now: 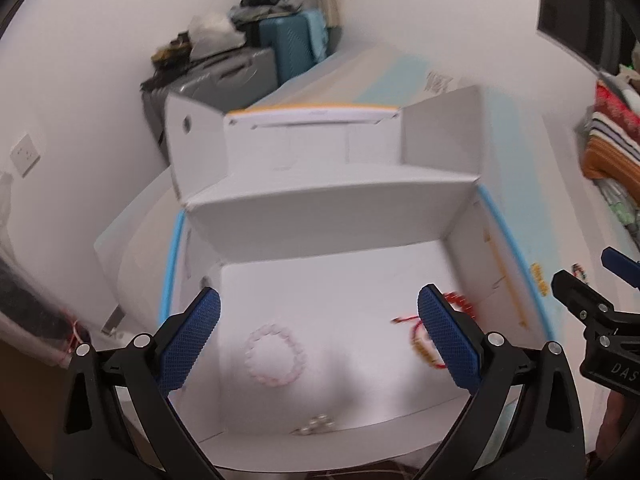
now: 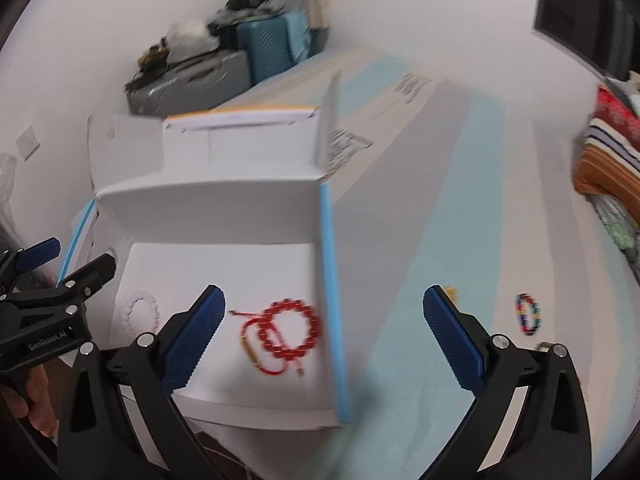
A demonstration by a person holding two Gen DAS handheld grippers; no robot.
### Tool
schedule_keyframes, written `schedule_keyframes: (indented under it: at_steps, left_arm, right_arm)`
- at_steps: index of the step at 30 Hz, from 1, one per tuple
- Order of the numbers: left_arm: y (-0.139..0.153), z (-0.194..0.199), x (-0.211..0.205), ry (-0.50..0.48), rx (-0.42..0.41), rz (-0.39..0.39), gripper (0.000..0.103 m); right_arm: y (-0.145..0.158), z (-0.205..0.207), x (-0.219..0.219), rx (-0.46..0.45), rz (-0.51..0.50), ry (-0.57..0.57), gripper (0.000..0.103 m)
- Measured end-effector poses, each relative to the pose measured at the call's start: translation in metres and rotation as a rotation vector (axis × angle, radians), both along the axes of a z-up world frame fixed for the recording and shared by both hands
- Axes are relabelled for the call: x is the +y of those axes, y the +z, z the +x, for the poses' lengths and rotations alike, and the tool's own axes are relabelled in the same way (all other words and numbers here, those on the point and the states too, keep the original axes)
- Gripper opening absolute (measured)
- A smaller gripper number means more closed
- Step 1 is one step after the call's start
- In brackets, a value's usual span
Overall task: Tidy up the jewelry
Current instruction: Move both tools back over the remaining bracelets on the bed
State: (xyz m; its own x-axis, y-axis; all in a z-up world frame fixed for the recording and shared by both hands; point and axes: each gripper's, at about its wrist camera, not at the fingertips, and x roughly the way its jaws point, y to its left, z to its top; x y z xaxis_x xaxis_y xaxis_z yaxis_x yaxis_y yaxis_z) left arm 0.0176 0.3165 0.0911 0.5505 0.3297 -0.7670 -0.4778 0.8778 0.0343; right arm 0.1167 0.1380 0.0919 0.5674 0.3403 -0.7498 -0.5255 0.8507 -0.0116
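An open white cardboard box (image 1: 328, 216) (image 2: 208, 196) holds a pale pink bead bracelet (image 1: 275, 357) (image 2: 141, 312), a red bead bracelet (image 2: 292, 334) (image 1: 460, 302) with a red cord bracelet (image 2: 256, 346), and a small silver piece (image 1: 316, 425) near the front wall. My left gripper (image 1: 320, 336) is open above the box, empty. My right gripper (image 2: 324, 334) is open and empty over the box's right wall. A multicoloured bead bracelet (image 2: 529, 314) lies on the surface to the right. A small gold piece (image 2: 450, 291) shows behind the right finger.
The box stands on a large white and light-blue carton (image 2: 420, 184). Suitcases (image 1: 288, 46) and clutter stand against the far wall. Folded striped fabric (image 2: 608, 152) lies at the right. A dark screen (image 2: 588, 12) hangs at the upper right.
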Motion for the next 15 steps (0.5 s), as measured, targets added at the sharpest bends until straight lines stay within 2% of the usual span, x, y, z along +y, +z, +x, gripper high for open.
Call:
schedule_keyframes:
  at_steps: [7, 15]
  left_arm:
    - [0.009, 0.023, -0.044, -0.066, -0.038, -0.005, 0.097]
    - [0.012, 0.055, -0.101, -0.145, -0.046, 0.004, 0.097]
  right_arm:
    - [0.016, 0.011, -0.062, -0.032, 0.026, -0.068, 0.095]
    - [0.02, 0.024, -0.129, -0.039, 0.043, -0.142, 0.095]
